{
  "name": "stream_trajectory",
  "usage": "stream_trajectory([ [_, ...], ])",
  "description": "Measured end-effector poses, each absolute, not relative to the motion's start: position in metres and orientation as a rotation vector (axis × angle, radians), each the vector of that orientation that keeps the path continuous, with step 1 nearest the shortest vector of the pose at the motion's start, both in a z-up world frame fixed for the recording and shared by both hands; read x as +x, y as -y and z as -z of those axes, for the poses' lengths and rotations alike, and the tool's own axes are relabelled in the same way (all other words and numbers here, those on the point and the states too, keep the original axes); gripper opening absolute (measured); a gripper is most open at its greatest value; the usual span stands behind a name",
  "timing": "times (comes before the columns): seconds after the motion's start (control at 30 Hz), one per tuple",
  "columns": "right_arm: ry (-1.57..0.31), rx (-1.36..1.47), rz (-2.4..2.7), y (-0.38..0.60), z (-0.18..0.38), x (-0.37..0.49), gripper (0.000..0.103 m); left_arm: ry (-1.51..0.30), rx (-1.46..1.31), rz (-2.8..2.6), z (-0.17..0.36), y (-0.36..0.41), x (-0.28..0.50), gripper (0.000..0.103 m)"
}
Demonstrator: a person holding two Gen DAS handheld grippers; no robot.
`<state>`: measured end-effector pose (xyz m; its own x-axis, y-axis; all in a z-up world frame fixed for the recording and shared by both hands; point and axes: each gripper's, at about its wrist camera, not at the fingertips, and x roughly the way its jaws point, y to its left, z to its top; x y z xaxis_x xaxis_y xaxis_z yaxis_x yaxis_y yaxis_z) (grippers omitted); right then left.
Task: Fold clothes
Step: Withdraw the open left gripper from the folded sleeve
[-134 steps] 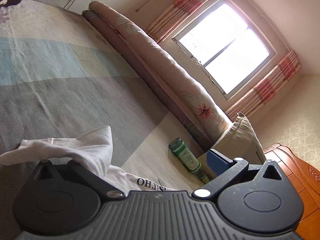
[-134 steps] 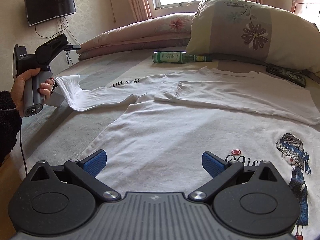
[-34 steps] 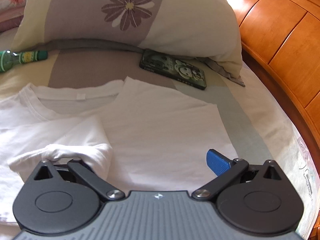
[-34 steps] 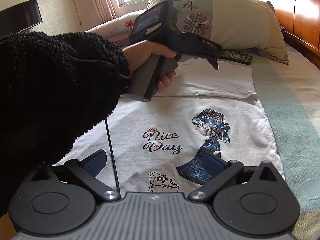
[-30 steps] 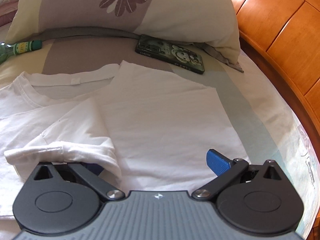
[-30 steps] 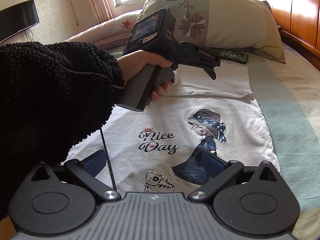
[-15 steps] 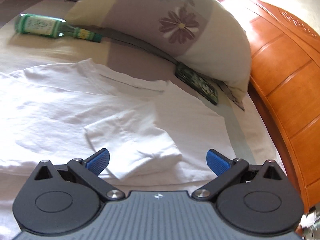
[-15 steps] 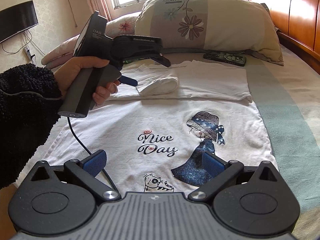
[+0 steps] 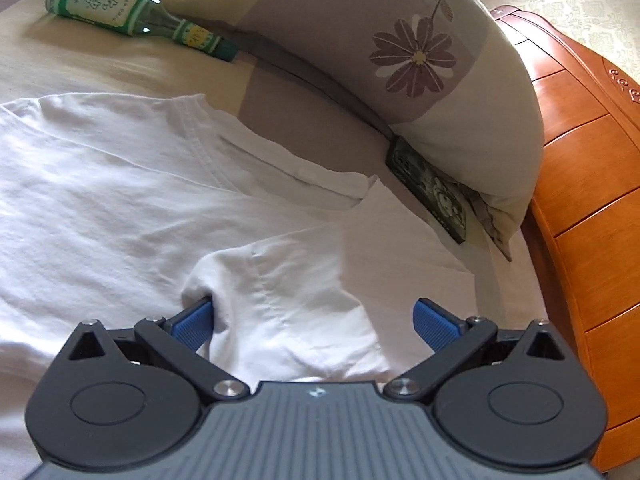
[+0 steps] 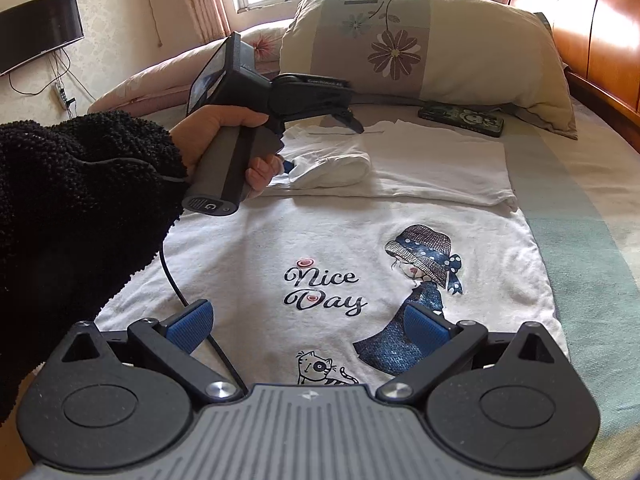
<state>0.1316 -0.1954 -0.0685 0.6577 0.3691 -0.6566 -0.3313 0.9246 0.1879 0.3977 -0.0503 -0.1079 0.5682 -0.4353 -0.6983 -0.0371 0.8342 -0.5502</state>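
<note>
A white T-shirt (image 10: 400, 264) lies spread flat on the bed (image 10: 592, 248), printed side up, with "Nice Day" in script, a girl in a dotted hat and a small cat near the hem. Its upper part, toward the headboard end, has both sides turned in, and a short sleeve (image 9: 288, 300) lies folded over on top of that white panel. The left gripper (image 9: 316, 316) sits low over this sleeve with its jaws spread wide; the blue pad (image 9: 192, 322) on one side touches the sleeve's folded edge, while the other pad stands clear of the cloth, so nothing is clamped. From the other camera, a hand (image 10: 224, 140) in a fuzzy black sleeve (image 10: 80, 208) grips that tool's handle, its cable trailing across the shirt. The right gripper (image 10: 306, 326) hovers above the shirt's lower half, near the foot-side edge of the bed, its jaws also wide apart and empty. Beyond the shirt's collar, a flowered pillow (image 10: 420, 48) leans against the orange wooden headboard (image 9: 580, 184). A dark patterned phone (image 10: 460, 118) lies just at the pillow's lower edge, partly tucked under it in the left view. A green glass bottle (image 9: 132, 12) lies on its side further along the pillow's base.
</note>
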Motion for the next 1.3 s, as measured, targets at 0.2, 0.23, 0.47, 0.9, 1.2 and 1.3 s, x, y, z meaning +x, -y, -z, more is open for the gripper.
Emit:
stream_trajectory([
  [0.2, -0.756, 0.068, -0.383, 0.201, 0.069, 0.132, 0.103, -0.958, -0.571, 0.358, 0.095, 0.09, 0.41, 0.102],
  [0.23, -0.755, 0.07, -0.381, 0.201, 0.068, 0.132, 0.103, -0.954, -0.574, 0.389, 0.09, 0.099, 0.411, 0.102],
  [0.47, -0.752, 0.08, -0.384, 0.205, 0.068, 0.132, 0.103, -0.909, -0.433, 0.615, 0.047, 0.167, 0.405, 0.102],
  [0.9, -0.752, 0.095, -0.372, 0.213, 0.071, 0.13, 0.103, -0.934, -0.377, 0.469, 0.08, 0.157, 0.415, 0.102],
  [1.2, -0.767, 0.108, -0.356, 0.215, 0.077, 0.138, 0.103, -1.012, -0.378, 0.53, 0.11, 0.167, 0.422, 0.102],
  [1.3, -0.782, 0.107, -0.324, 0.217, 0.081, 0.141, 0.103, -0.992, -0.327, 0.566, 0.09, 0.159, 0.411, 0.102],
])
